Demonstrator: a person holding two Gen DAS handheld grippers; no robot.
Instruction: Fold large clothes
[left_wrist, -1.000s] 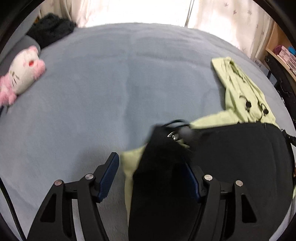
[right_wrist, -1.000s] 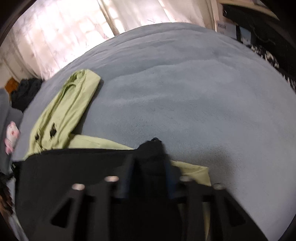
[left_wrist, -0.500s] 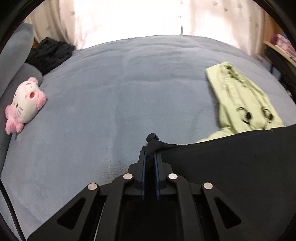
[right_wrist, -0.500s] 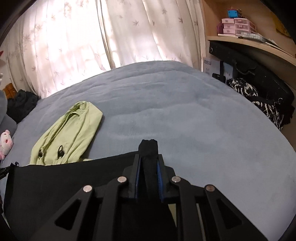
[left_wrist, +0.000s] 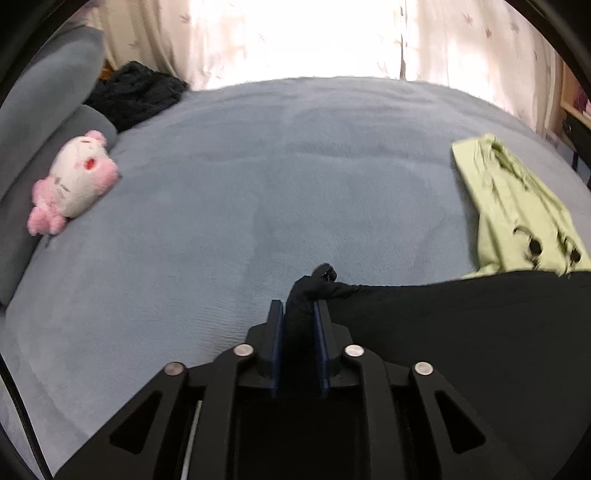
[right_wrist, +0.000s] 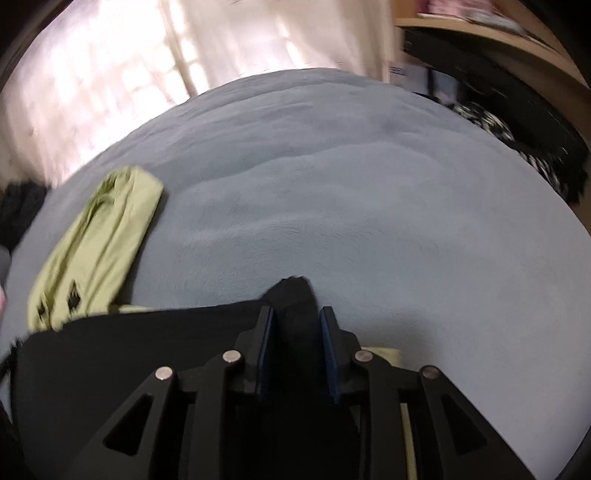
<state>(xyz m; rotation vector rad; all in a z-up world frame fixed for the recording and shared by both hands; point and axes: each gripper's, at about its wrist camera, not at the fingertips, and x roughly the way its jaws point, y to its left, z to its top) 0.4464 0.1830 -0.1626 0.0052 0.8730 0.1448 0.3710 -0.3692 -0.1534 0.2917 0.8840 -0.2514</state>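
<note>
Gripping the black garment (left_wrist: 461, 332) while both grippers' jaws are opening, we are seeing the plush toy (left_wrist: 74, 184) only from the left gripper (left_wrist: 298, 317), a shelf (right_wrist: 498, 33) only from the right gripper (right_wrist: 295, 325).

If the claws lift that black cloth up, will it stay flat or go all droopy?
Probably droopy: the black cloth bunches into a soft wad between the left claw, whose jaws are opening. It likely sags between that and the right claw, also opening. It looks light.
</note>
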